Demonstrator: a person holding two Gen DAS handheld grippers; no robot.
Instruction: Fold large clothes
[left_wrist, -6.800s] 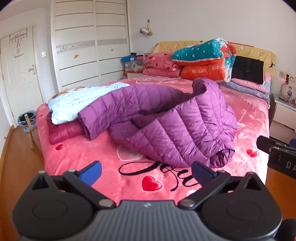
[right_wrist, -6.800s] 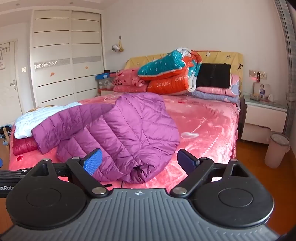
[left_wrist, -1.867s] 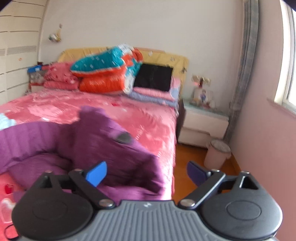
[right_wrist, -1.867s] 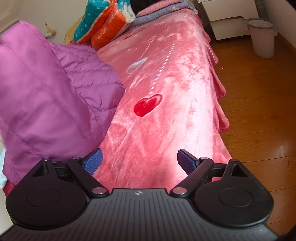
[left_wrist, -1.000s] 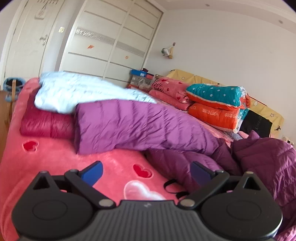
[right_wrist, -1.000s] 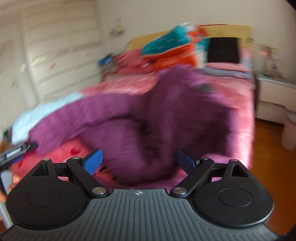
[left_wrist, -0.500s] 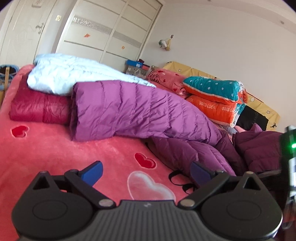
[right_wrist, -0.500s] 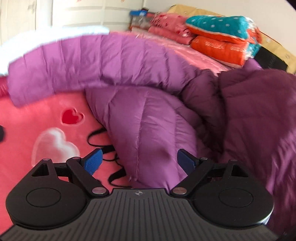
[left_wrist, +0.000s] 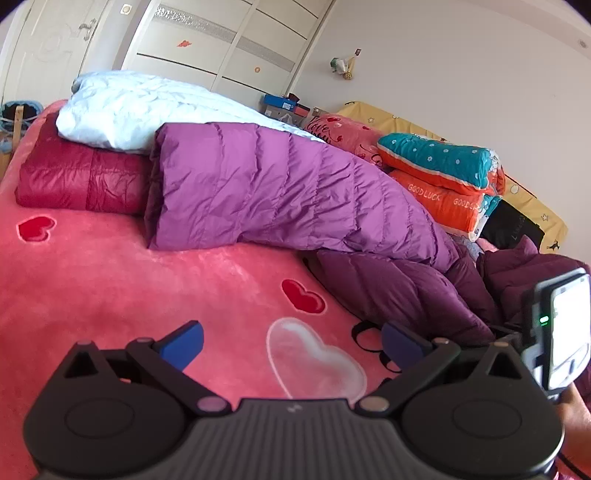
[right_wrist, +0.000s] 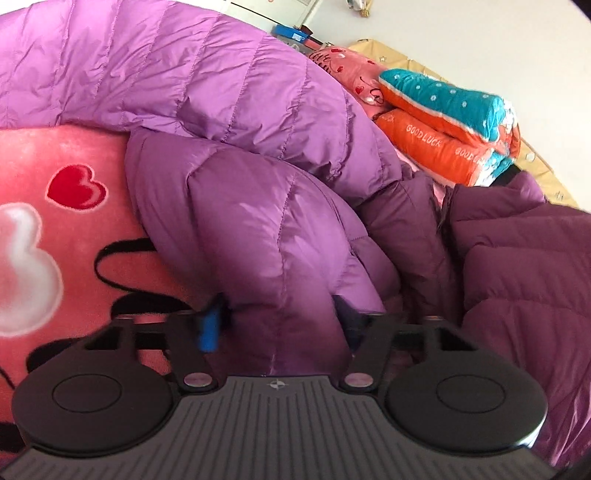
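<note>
Partly blurred, the right gripper (right_wrist: 277, 321) has just closed, pinching the purple jacket (right_wrist: 258, 229); the left gripper (left_wrist: 291, 341) gapes empty.

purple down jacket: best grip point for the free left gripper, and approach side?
Left gripper, open: take the purple down jacket by the sleeve cuff, coming in low from the open bedspread side. The cuff's free edge faces that way and lies flat.
</note>
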